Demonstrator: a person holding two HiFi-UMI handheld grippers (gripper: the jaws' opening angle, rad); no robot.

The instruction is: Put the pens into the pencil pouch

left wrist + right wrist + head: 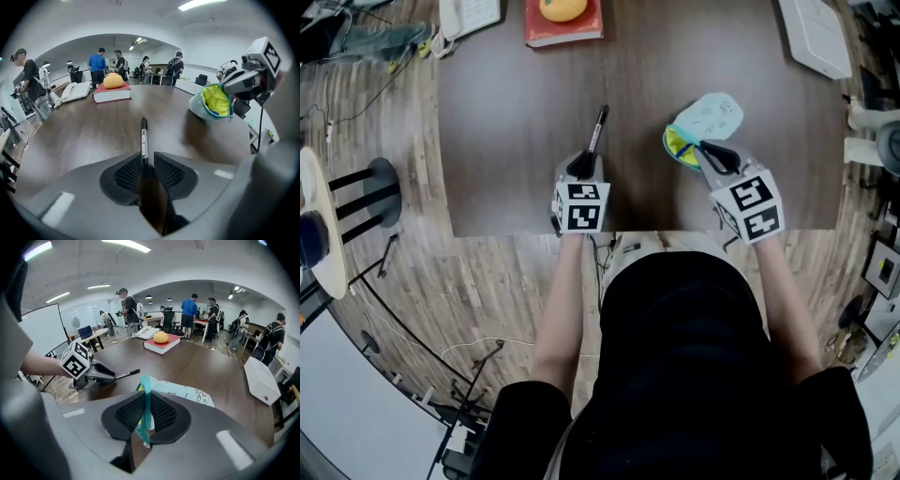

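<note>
Head view: the left tool holds a black pen over the bench, perhaps not touching it; the pencil pouch lies to its right. Left gripper view: pads clenched on the pen (pouch mouth shows yellow lining). Right gripper view: the right tool pinches the pouch's teal zipper edge.

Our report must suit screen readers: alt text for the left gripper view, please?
The left gripper grips a black pen above a dark table. At right, the right gripper holds a pouch, its yellow-lined mouth open.
</note>
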